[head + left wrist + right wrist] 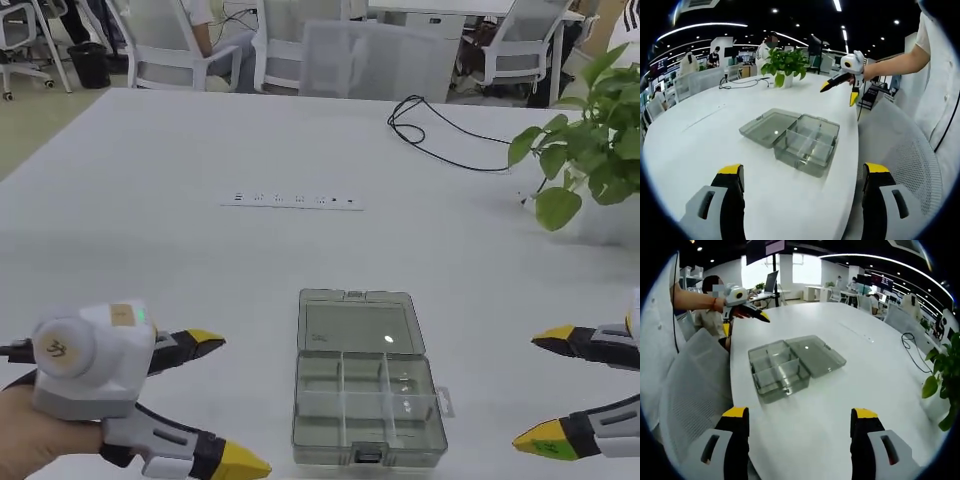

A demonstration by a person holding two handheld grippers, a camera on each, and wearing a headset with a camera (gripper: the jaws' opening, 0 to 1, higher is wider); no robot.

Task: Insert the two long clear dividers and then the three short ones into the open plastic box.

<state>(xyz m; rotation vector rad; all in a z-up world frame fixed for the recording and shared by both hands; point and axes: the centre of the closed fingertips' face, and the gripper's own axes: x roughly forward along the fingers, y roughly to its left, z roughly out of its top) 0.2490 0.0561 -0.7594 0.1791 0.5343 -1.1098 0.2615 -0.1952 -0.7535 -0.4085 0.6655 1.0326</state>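
Clear dividers (385, 390) seemed already seated in the box (330, 452); left gripper (235, 403) and right gripper (530, 390) hung released, empty, either side. Probably only a seating check remained.

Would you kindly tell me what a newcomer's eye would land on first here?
A clear plastic box lies open in the middle, lid flat behind it, dividers forming a grid inside. The left gripper and right gripper flank it, jaws apart and empty. A leafy plant stands at far right.
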